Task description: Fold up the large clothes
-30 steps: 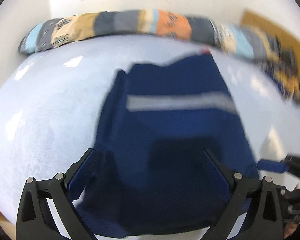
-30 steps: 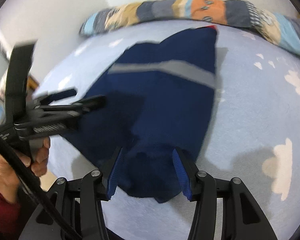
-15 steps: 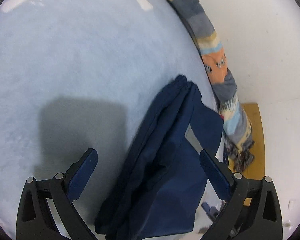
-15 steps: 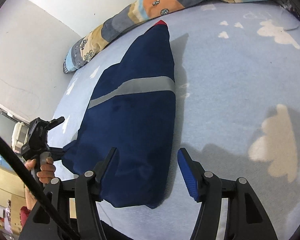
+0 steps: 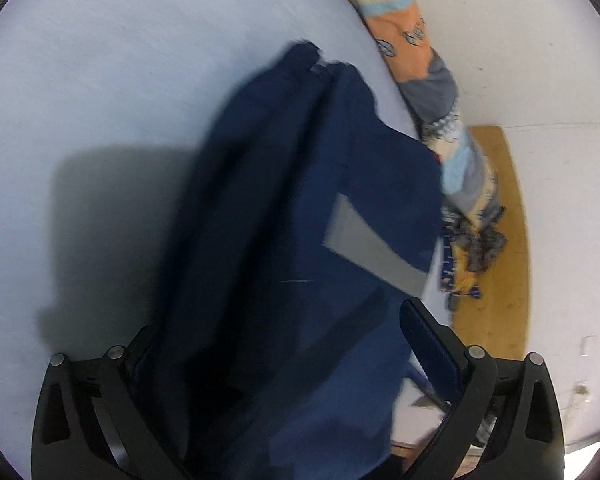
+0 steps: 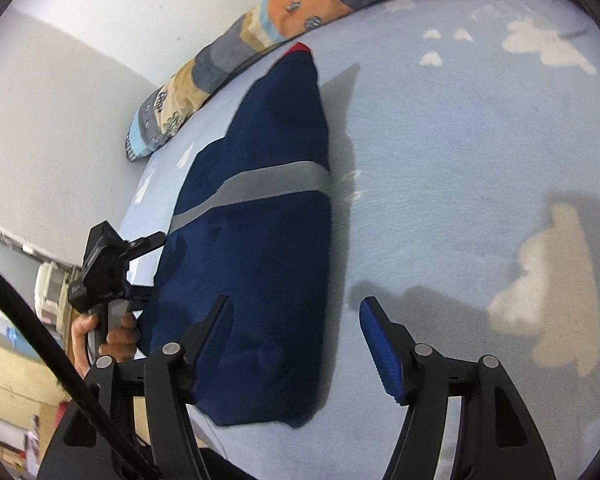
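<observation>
A folded navy blue garment (image 6: 260, 232) with a grey stripe (image 6: 268, 182) lies on the pale blue bed sheet (image 6: 460, 200). In the left wrist view the garment (image 5: 292, 240) fills the middle, its cloth lying between my left gripper's (image 5: 276, 344) wide-apart fingers. My right gripper (image 6: 296, 332) is open over the garment's near right edge, its left finger over the cloth and its right finger (image 6: 380, 344) over bare sheet. The left gripper (image 6: 112, 264) also shows in the right wrist view, at the garment's left edge, held by a hand.
A patchwork bolster (image 6: 260, 28) lies along the wall at the bed's far edge. White cloud prints (image 6: 540, 292) mark the sheet. A wooden floor strip (image 5: 496, 248) with a small heap of dark and yellow things lies past the bed end.
My left gripper has moved closer over the garment, which now fills more of its view. My right gripper has barely moved and stays open by the garment's near right edge.
</observation>
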